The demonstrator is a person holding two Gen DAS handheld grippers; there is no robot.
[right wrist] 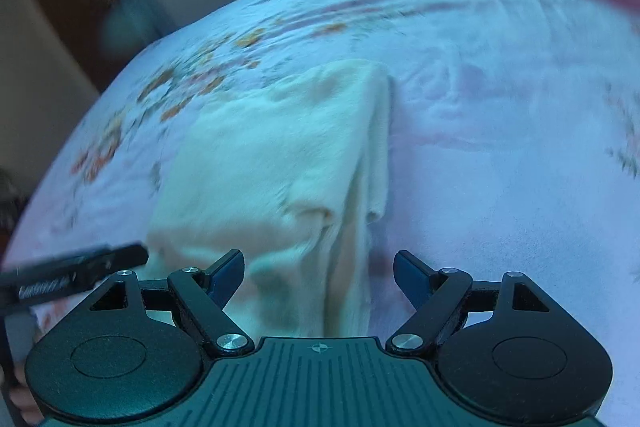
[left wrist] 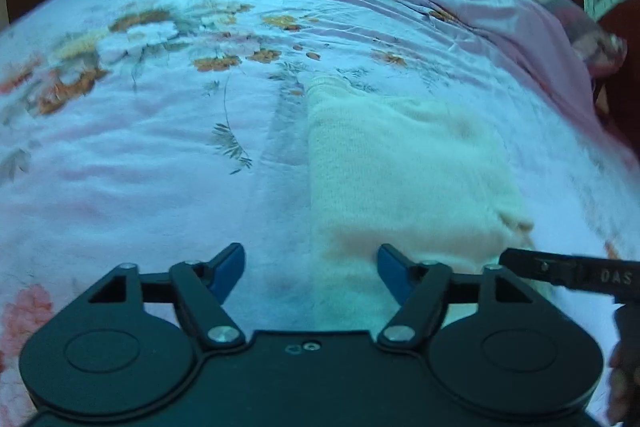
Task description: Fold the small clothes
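Your left gripper (left wrist: pixel 311 269): black body, blue pads (left wrist: pixel 230 265), silver screws. Right gripper (right wrist: pixel 319 273): ribbed black plate, same linkages.

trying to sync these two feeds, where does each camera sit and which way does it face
Left wrist: sits on the left gripper, looking forward over the cream garment on the floral bedsheet; its open blue fingertips show.
Right wrist: sits on the right gripper, facing the same garment's layered right edge; its open fingers show.
Shared: garment, sheet, and each glimpses the other gripper.
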